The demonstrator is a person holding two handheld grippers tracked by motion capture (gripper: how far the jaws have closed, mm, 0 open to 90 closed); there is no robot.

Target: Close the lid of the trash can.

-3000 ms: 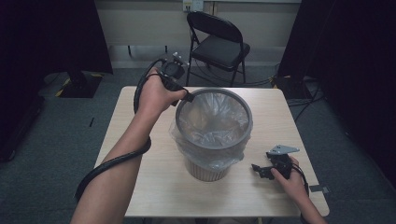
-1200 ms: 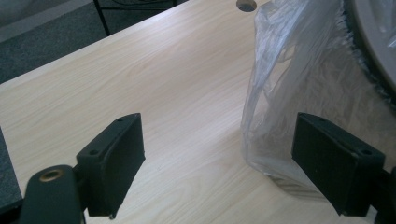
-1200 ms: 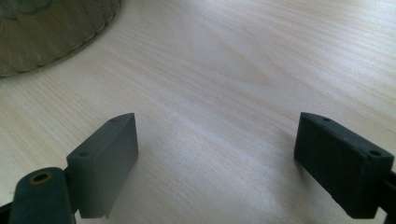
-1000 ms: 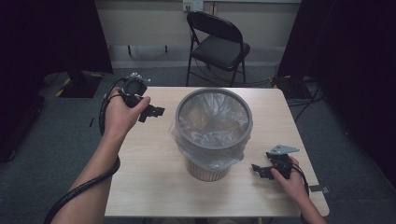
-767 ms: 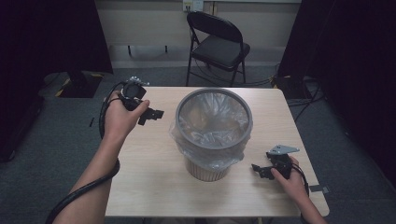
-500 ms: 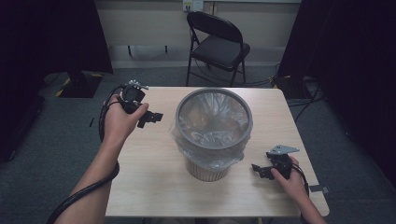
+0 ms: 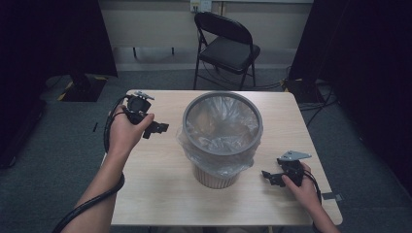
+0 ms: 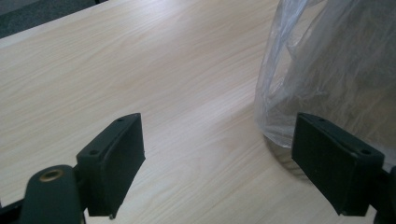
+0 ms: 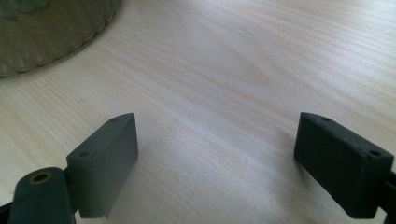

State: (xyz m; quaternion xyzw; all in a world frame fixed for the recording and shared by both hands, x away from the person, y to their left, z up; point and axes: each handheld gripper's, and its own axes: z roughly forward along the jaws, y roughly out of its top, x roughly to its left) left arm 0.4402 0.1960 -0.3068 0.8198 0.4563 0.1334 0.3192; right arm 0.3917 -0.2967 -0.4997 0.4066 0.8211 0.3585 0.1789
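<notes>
**Both claws wide and empty beside the bin**

Your left claw (image 7: 156, 129) gapes wide, nothing between its jaws, hanging over bare desk (image 7: 160, 194) just left of the bin (image 7: 222, 138); the plastic liner (image 8: 327, 70) sits close by one jaw. Your right claw (image 7: 268, 175) is spread open too, empty, low by the bin's base. Since three seconds ago your left hand (image 7: 127, 133) has pulled off the rim and dropped. There's open desk on your left, with the edge near.
</notes>
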